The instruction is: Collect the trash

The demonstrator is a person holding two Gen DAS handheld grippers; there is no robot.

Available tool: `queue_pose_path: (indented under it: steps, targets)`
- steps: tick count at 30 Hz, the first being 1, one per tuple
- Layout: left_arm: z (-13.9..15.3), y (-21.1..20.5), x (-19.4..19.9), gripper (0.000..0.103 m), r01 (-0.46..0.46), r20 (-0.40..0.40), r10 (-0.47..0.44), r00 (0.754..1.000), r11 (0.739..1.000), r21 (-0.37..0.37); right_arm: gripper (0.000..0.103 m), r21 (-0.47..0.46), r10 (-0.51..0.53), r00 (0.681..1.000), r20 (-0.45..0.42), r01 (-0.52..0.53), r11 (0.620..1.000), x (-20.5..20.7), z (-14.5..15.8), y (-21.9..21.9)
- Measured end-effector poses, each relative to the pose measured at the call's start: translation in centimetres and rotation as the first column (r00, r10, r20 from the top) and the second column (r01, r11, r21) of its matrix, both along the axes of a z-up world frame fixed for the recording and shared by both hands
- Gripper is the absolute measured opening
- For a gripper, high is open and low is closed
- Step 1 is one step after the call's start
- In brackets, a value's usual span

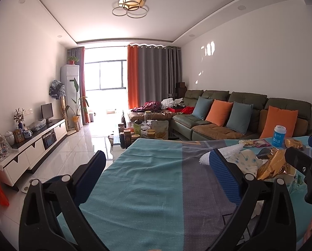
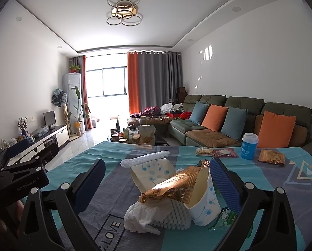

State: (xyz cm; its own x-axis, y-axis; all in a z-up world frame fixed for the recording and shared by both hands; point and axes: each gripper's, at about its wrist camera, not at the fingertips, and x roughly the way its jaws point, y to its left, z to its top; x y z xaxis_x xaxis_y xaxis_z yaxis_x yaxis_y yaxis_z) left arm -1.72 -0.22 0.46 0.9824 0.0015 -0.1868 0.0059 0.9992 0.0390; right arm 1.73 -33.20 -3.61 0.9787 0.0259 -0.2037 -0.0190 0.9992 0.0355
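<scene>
The left tongs (image 1: pixel 156 163) are spread wide and grasp nothing, above a bare part of the table (image 1: pixel 151 188) with its blue and grey cloth. The right tongs (image 2: pixel 158 173) are also released, with the trash pile between the fingers: a gold wrapper (image 2: pixel 172 186) lies on a paper cup (image 2: pixel 204 207) (tilted), beside a crumpled tissue (image 2: pixel 141 215). A blue cup (image 2: pixel 249 146) stands farther back.

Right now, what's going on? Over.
Both grippers open, empty. Right gripper over trash pile: gold wrapper, paper cup, tissue. Left gripper above bare cloth.
</scene>
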Motion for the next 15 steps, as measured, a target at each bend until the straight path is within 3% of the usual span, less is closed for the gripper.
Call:
queue_pose_path:
  steps: [15]
  targets:
    - [-0.24, 0.18, 0.07, 0.097, 0.003, -0.005, -0.003, 1.0, 1.0, -0.009, 0.096, 0.008, 0.005, 1.0, -0.006, -0.005, 1.0, 0.1, -0.23, -0.02]
